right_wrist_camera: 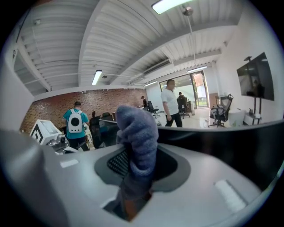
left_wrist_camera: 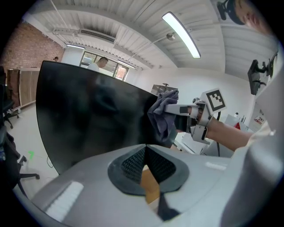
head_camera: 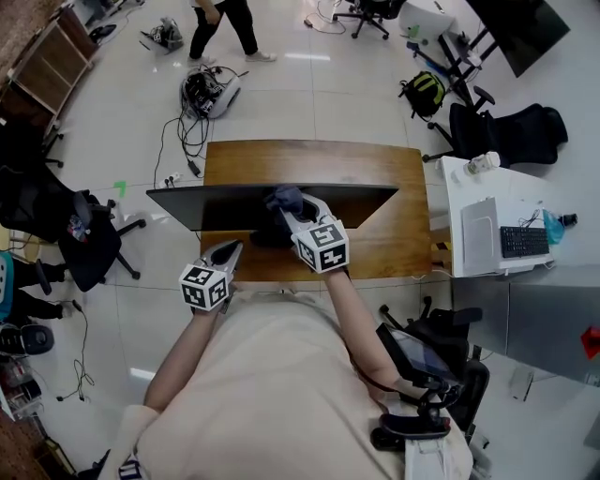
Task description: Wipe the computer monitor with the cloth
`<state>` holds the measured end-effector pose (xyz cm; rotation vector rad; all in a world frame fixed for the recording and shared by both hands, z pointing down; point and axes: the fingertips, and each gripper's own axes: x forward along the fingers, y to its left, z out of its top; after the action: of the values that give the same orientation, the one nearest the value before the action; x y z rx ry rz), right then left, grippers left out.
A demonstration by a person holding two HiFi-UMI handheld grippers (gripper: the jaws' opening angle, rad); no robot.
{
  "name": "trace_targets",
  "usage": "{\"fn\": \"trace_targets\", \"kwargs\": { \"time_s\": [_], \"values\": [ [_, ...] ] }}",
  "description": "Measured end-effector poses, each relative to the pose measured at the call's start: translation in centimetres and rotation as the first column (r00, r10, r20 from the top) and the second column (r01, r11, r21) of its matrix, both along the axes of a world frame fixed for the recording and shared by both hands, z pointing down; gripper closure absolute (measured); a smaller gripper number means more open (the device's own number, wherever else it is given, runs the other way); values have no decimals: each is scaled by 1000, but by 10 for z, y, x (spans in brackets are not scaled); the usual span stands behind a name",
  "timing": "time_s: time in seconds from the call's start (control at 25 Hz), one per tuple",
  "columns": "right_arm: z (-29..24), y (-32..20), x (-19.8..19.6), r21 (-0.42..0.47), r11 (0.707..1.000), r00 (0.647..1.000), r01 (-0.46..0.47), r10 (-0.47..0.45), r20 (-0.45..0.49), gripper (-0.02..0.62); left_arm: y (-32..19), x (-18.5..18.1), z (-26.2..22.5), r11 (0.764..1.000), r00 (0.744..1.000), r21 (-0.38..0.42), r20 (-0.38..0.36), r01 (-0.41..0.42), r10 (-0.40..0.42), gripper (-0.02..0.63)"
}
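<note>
The black monitor [head_camera: 234,204] stands on a wooden desk [head_camera: 375,169]; its dark screen [left_wrist_camera: 88,119] fills the left gripper view. My right gripper [head_camera: 289,208] is shut on a grey-blue cloth [head_camera: 284,198] at the monitor's top edge, near the middle. From the left gripper view the cloth [left_wrist_camera: 163,113] hangs against the screen's right part. Bunched between the right jaws, the cloth [right_wrist_camera: 138,137] rises above the monitor's edge [right_wrist_camera: 230,133]. My left gripper [head_camera: 228,253] is shut and holds nothing, low in front of the screen's left half; its jaws [left_wrist_camera: 145,159] meet.
A white side table [head_camera: 497,220] with a keyboard [head_camera: 523,241] stands right of the desk. Office chairs [head_camera: 75,234] stand at the left and one chair [head_camera: 506,131] at the right. Cables [head_camera: 192,131] lie on the floor behind the desk. A person [head_camera: 225,23] walks at the back.
</note>
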<state>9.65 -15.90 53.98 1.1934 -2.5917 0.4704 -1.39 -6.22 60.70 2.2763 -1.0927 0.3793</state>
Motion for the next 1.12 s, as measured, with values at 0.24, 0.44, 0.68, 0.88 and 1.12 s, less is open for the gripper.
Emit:
{"fn": "trace_targets", "kwargs": {
  "time_s": [0.24,0.44,0.68,0.88,1.12],
  "values": [
    [-1,-1,21,-7,1000,1000,4,-4,15,479,7,17,5,999,999,-5,-8,48,-48,601],
    [1,0,47,-27,999,999,-24,24,29,479,15,24,7,998,998,-13,-4,68,-68,601],
    [0,-3,85,-43,996,995,-81,83,48,479,14,26,2,997,997,-3,5,78,-78,601],
    [6,-3,126,-60,987,987,-146,150,55,480,18,31,5,997,997,-7,10,77,-76,601],
    [8,-7,175,-59,971,972,-230,233,42,480,17,35,4,997,997,-4,12,73,-73,601]
  ]
}}
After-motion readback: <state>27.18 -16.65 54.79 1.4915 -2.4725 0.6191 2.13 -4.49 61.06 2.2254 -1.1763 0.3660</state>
